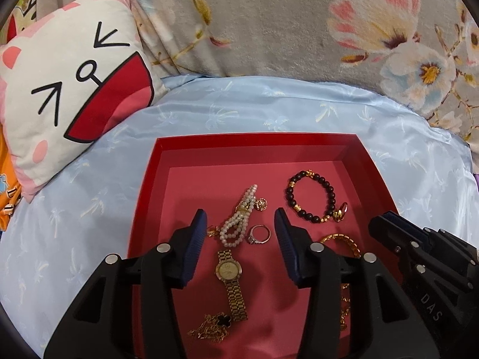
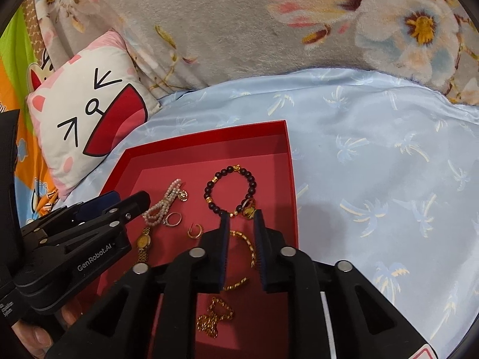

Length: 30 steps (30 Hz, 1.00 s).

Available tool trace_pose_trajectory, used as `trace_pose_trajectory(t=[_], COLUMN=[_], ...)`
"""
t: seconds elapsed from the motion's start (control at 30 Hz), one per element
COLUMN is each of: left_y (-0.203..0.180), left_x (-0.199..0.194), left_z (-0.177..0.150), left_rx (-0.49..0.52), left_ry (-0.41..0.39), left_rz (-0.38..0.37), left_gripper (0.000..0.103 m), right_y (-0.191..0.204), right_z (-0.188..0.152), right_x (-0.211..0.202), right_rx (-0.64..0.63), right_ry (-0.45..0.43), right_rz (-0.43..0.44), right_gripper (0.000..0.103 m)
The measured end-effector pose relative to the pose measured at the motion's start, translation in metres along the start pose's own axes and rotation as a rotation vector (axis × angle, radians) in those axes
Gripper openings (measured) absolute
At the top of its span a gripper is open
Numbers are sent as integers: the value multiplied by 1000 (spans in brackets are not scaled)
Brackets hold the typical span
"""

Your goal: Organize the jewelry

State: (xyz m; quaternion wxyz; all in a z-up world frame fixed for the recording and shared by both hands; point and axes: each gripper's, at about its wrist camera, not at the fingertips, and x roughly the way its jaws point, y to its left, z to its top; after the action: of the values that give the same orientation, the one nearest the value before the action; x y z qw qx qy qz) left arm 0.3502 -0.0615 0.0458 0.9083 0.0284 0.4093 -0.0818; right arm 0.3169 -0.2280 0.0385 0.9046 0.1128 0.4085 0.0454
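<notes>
A red tray (image 1: 353, 149) lies on the bed with jewelry in it. My left gripper (image 1: 240, 212) hovers open over a pearl bracelet (image 1: 236, 224), a silver ring (image 1: 260, 234) and a gold watch (image 1: 229, 272), touching none of them. A dark bead bracelet (image 1: 311, 197) lies farther right. My right gripper (image 2: 242, 216) stands slightly open above a gold chain bracelet (image 2: 250, 246) that rests on the tray floor between the fingers; the pads are not pressing on it. A hoop earring (image 2: 196, 231) and a gold chain (image 2: 214, 317) lie nearby.
A cat-face pillow (image 1: 74, 89) leans at the left. A grey floral blanket (image 1: 299, 30) rises behind the tray. The light blue sheet (image 2: 374, 164) stretches to the right of the tray. A hand (image 2: 33, 335) holds the left gripper.
</notes>
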Motion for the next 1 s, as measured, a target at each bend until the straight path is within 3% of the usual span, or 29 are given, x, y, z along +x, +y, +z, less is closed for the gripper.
trace_pose_trajectory(t=[0.4, 0.53, 1.0], left_y=[6, 10, 15], left_x=[-54, -74, -127], left_z=[-27, -39, -95], left_rx=[-26, -49, -52], left_ry=[-37, -53, -79], left_rz=[-5, -8, -3], left_gripper=[45, 56, 56], right_y=[29, 38, 52], right_z=[-32, -46, -97], right_x=[-48, -69, -119], right_rx=[-39, -51, -45], right_ry=[-29, -45, -85], right_rz=[11, 10, -15], right_gripper=[25, 31, 31])
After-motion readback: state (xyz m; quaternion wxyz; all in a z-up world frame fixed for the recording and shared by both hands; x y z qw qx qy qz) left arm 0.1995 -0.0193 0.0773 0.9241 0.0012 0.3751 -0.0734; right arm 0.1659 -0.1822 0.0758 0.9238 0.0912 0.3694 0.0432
